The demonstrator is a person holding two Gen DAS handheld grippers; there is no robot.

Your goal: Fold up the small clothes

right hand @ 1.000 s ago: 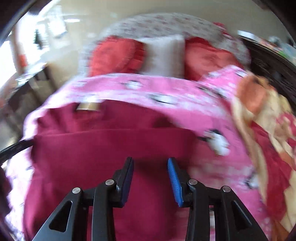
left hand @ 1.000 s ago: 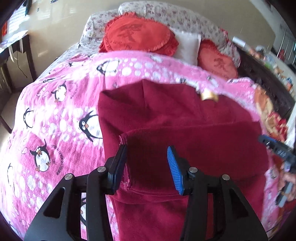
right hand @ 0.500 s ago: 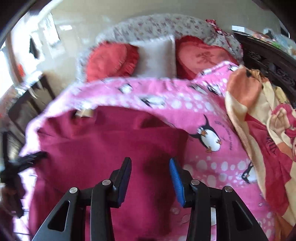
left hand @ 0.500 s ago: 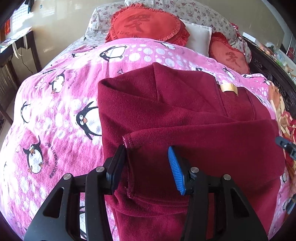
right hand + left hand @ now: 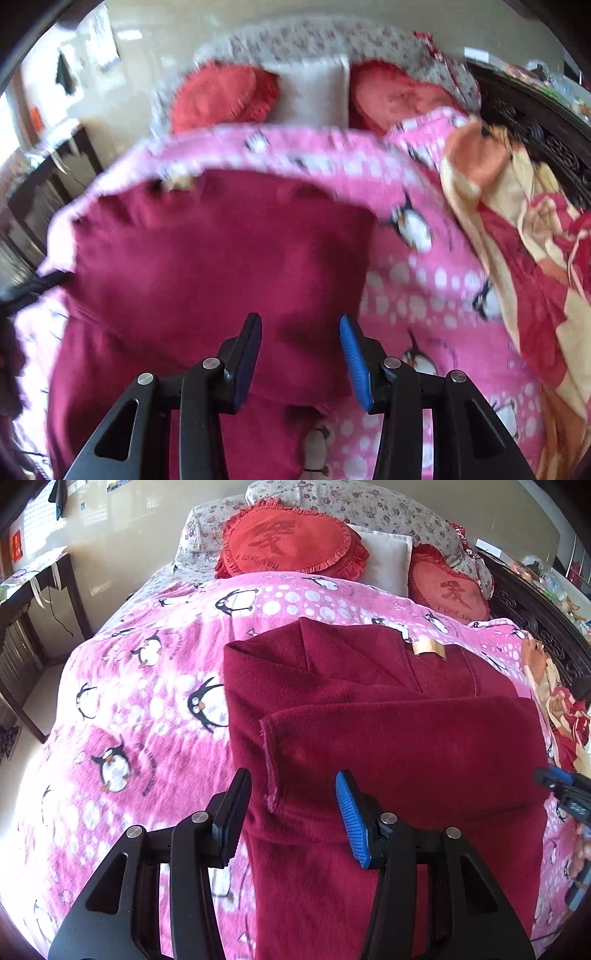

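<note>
**Maroon garment half-folded on penguin blanket**

A pink penguin blanket [image 5: 155, 686] covers the bed. On it lies the maroon garment [image 5: 388, 746], folded over itself. The left gripper [image 5: 291, 812] tilts down above the garment's left hem, jaws apart, gripping nothing. The right gripper [image 5: 301, 354] hangs released over its right edge, bare blanket beyond.

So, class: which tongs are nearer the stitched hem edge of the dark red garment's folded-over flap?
Left. The left tongs straddle the hem edge of the dark red garment, open. The right tongs hover open at the garment's opposite side.
</note>
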